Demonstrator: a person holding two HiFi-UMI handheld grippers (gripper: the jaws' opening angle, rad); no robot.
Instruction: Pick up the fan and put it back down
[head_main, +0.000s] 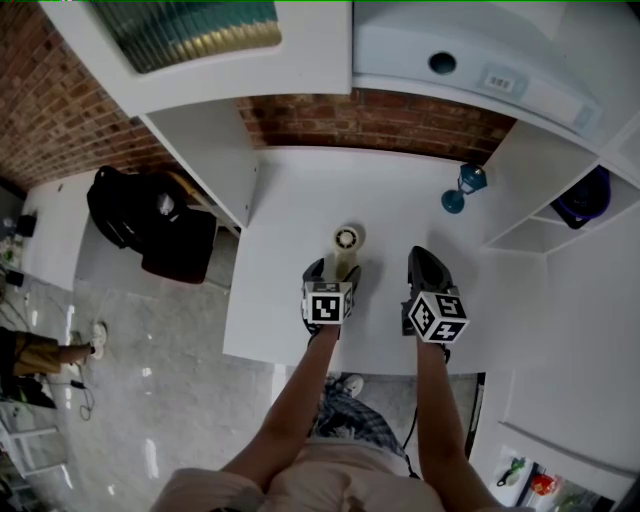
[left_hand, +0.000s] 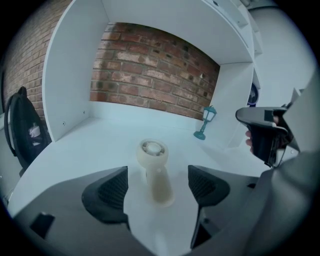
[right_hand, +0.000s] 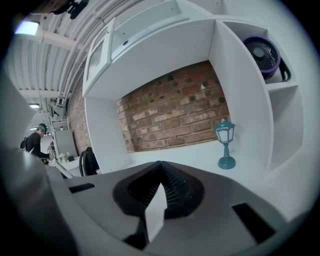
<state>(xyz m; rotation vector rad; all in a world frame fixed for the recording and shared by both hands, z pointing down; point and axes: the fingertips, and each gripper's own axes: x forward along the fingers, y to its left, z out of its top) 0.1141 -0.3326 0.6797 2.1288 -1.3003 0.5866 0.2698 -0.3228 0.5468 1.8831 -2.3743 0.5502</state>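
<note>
A small cream hand fan (head_main: 346, 243) rests on the white desk (head_main: 290, 200), its round head farther from me and its handle toward me. My left gripper (head_main: 334, 272) stands open around the handle. In the left gripper view the fan (left_hand: 156, 172) lies in the gap of the left gripper (left_hand: 157, 181), and neither dark pad touches it. My right gripper (head_main: 428, 262) hovers just right of the fan, shut, with nothing in it. In its own view the right gripper (right_hand: 158, 165) shows its pads meeting.
A teal lantern ornament (head_main: 463, 187) stands at the back right of the desk, before a brick wall (head_main: 370, 118). A purple fan (right_hand: 262, 55) sits on a side shelf at the right. A black backpack (head_main: 140, 210) rests left of the desk.
</note>
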